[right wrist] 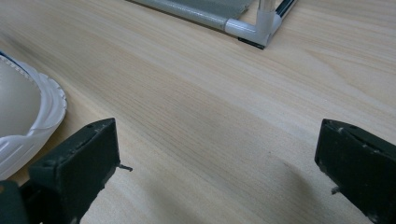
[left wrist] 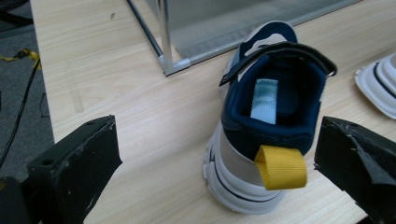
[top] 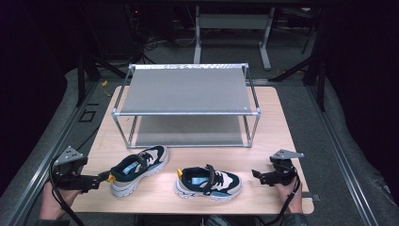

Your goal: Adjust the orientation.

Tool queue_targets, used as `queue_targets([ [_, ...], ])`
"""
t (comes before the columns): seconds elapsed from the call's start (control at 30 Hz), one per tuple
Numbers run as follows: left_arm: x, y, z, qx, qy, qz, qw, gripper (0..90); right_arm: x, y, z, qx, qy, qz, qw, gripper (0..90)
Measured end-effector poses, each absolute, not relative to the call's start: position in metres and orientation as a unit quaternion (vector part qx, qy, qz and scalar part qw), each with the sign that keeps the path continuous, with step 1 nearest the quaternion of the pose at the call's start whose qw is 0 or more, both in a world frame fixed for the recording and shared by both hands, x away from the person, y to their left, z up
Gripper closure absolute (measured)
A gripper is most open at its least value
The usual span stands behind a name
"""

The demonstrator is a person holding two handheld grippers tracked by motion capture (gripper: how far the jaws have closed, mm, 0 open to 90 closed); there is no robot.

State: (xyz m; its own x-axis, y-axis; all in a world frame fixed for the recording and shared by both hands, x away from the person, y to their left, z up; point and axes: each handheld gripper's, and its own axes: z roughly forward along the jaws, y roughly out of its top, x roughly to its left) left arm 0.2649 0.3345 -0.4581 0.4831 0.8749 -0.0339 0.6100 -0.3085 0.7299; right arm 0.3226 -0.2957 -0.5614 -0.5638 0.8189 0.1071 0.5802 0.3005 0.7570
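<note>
Two navy, white and beige shoes lie on the wooden table [top: 282, 122]. The left shoe [top: 139, 169] points its toe toward the rack, and its yellow heel tab [left wrist: 281, 167] faces my left gripper [top: 102, 178]. That gripper [left wrist: 217, 140] is open, its jaws on either side of the left shoe's [left wrist: 266, 116] heel without touching it. The right shoe [top: 208, 182] lies with its toe to the right. My right gripper [top: 256, 174] is open just beyond that toe [right wrist: 23, 116], and only bare wood lies between its jaws [right wrist: 217, 144].
A two-tier metal-framed shoe rack [top: 186, 94] with grey shelves stands at the back of the table; one of its front corner posts [left wrist: 170, 65] is near the left shoe, another [right wrist: 259, 25] ahead of my right gripper. The right shoe's toe [left wrist: 378, 84] shows at the left gripper view's edge.
</note>
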Motion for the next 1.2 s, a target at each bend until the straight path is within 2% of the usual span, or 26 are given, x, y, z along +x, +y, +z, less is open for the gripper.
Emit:
queue_targets([
  [0.67, 0.277, 0.303, -0.432, 0.836, 0.411, 0.17, 0.321, 0.0, 0.323, -0.293, -0.562, 0.429, 0.8, 0.391, 0.151, 0.0],
  [1.07, 0.291, 0.28, -0.459, 0.858, 0.397, 0.145, 0.292, 0.0, 0.323, -0.292, -0.562, 0.429, 0.801, 0.388, 0.155, 0.0],
  [1.2, 0.294, 0.276, -0.47, 0.858, 0.401, 0.136, 0.291, 0.0, 0.324, -0.293, -0.564, 0.421, 0.801, 0.402, 0.141, 0.0],
])
